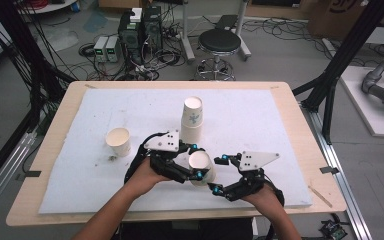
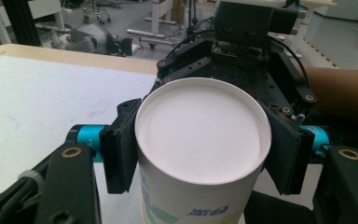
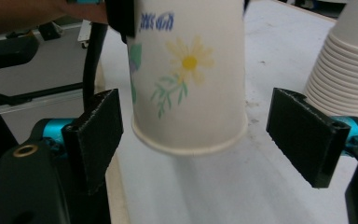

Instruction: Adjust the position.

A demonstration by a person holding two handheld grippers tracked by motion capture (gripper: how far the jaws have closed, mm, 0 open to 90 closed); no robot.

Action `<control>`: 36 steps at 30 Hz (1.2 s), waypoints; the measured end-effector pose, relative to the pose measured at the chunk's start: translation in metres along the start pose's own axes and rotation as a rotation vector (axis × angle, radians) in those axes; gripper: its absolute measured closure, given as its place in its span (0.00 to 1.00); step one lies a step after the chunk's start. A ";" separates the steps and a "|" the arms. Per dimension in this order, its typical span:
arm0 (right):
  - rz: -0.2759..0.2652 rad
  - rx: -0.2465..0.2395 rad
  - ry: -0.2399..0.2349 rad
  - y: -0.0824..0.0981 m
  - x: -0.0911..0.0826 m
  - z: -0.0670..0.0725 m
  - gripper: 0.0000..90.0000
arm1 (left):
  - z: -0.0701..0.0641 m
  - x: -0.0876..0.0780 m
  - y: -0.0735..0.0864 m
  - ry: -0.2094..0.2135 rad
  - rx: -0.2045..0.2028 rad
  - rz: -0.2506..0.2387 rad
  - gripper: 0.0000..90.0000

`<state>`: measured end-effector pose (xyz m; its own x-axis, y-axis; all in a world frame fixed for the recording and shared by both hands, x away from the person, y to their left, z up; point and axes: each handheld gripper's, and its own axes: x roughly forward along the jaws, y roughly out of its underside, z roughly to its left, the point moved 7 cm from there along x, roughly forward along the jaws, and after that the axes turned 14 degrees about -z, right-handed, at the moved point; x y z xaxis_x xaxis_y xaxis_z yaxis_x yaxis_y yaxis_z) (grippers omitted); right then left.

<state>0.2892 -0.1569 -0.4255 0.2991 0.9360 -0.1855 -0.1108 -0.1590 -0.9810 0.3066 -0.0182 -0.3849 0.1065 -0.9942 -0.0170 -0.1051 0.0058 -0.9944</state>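
Cup (image 2: 200, 140) upside down in left gripper (image 1: 195, 161)

Lone paper cup (image 1: 118, 141) standing upright, mouth up, toward the left edge of the white mat (image 1: 260, 115), with a small dark smudge (image 1: 112, 158) on the mat just on its near side. White mat spread over most of the wooden table (image 1: 50, 150), bare wood showing as a border along every edge. Strips of dark tape (image 1: 329, 170) at the table's left and right edges. Beyond the far edge, on the grey floor: black round stool (image 1: 220, 41), two computer towers (image 1: 140, 31) amid tangled cables (image 1: 165, 55), two small pale boxes (image 1: 106, 48) beside them. Black frame posts (image 1: 342, 55) rising at either side.
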 end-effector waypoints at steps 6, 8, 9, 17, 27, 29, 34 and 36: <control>-0.005 0.001 -0.040 -0.001 0.006 0.003 0.21 | -0.005 0.006 0.001 0.041 -0.013 -0.011 0.40; 0.000 0.006 -0.053 0.000 0.008 0.005 0.21 | -0.007 0.009 0.002 0.049 -0.014 -0.018 0.40; 0.001 0.002 -0.059 0.001 0.009 0.005 0.22 | -0.008 0.009 0.001 0.054 -0.017 -0.022 0.40; -0.006 0.012 -0.095 0.003 0.007 0.008 0.34 | -0.010 0.010 0.000 0.076 -0.027 -0.044 0.41; 0.054 -0.043 -0.094 0.003 0.008 0.008 0.41 | -0.007 0.003 0.005 0.012 -0.027 0.041 0.16; 0.078 -0.057 -0.083 0.003 0.007 0.007 0.40 | -0.008 0.000 0.004 0.011 -0.018 0.055 0.16; 0.145 -0.093 -0.062 0.004 0.009 0.003 0.40 | -0.006 -0.007 0.004 -0.006 0.000 0.087 0.16; 0.193 -0.113 -0.060 0.005 0.010 0.003 0.40 | -0.006 -0.009 0.004 -0.004 0.012 0.112 0.16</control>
<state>0.2892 -0.1474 -0.4318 0.2252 0.9014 -0.3699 -0.0530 -0.3677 -0.9284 0.2995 -0.0096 -0.3881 0.0983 -0.9868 -0.1290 -0.1050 0.1186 -0.9874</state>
